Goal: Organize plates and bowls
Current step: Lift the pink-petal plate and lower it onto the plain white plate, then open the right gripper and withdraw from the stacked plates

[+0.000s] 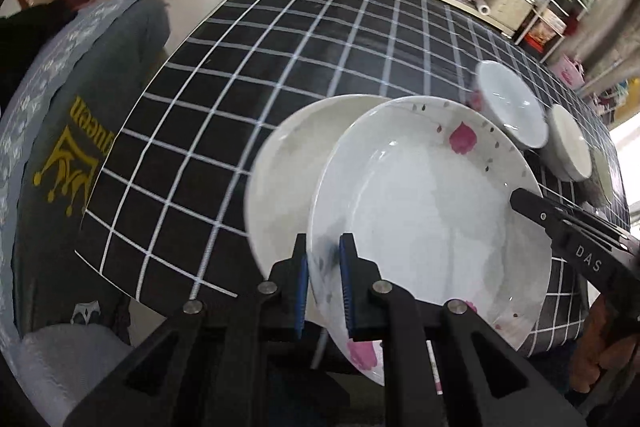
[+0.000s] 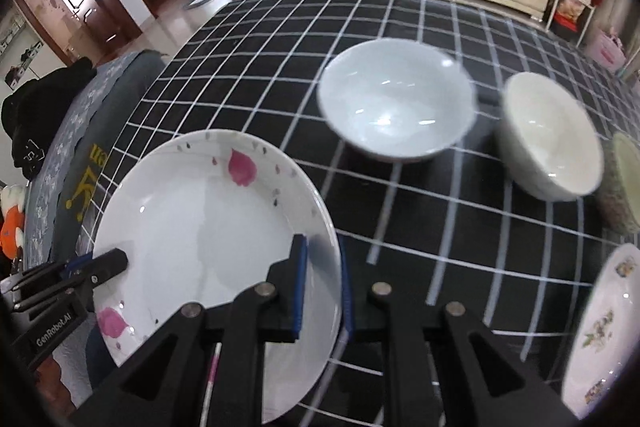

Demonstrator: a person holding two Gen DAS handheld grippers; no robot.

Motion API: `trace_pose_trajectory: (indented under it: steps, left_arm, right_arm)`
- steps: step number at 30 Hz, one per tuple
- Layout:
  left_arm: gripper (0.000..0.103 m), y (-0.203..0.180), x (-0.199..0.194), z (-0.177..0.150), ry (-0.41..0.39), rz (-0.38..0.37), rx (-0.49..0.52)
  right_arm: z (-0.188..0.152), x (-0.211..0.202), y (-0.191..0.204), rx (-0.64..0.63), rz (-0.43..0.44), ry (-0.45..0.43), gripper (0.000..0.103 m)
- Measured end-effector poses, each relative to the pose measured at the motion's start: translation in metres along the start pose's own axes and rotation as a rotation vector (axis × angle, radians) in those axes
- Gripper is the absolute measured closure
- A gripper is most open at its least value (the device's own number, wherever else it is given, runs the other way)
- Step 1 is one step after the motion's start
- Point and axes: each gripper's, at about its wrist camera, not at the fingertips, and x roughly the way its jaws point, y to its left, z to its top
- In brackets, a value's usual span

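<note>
Both grippers, left (image 1: 323, 287) and right (image 2: 323, 291), clamp the petal plate's (image 1: 420, 211) opposite rims above the table's (image 1: 280, 39) near edge. Next, likely: stacking it squarely on the plain plate (image 1: 288, 163).

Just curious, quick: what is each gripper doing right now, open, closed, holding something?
Left gripper: closed on the rim of the pink-petal plate.
Right gripper: closed on the opposite rim of the same plate.

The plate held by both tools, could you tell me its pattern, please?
The plate is white with pink petals and small grey drops around its rim, clearest in the right wrist view.
</note>
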Motion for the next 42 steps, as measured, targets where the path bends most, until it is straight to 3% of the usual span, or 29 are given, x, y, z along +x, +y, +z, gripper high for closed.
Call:
trace_pose_trajectory:
  steps: [11, 17, 20, 29, 32, 36, 42]
  left_arm:
    - [0.092, 0.031, 0.016, 0.011, 0.019, -0.023, -0.063]
    - [0.093, 0.036, 0.018, 0.019, 0.001, -0.026, -0.038]
    - [0.093, 0.04, 0.022, 0.022, 0.005, 0.01, -0.035]
    - [0.093, 0.042, 0.02, 0.011, 0.025, 0.012, -0.042]
    - [0.092, 0.043, 0.015, 0.008, 0.017, 0.022, -0.052]
    - [0.079, 0.042, 0.005, 0.003, -0.007, 0.029, -0.046]
    - [0.068, 0.028, -0.025, 0.001, -0.087, 0.008, -0.012]
  right_arm:
    - [0.011, 0.021, 0.021, -0.028, -0.031, 0.005, 0.085]
    - [0.013, 0.027, 0.026, -0.036, -0.031, 0.018, 0.085]
    - [0.013, 0.03, 0.029, -0.054, -0.032, 0.043, 0.085]
    - [0.005, 0.023, 0.032, -0.076, -0.058, 0.036, 0.085]
    - [0.004, 0.016, 0.032, -0.074, -0.055, 0.028, 0.078]
    - [0.0, 0.004, 0.036, -0.087, -0.036, 0.0, 0.062]
    - [-0.002, -0.023, 0.041, -0.084, -0.024, -0.059, 0.051]
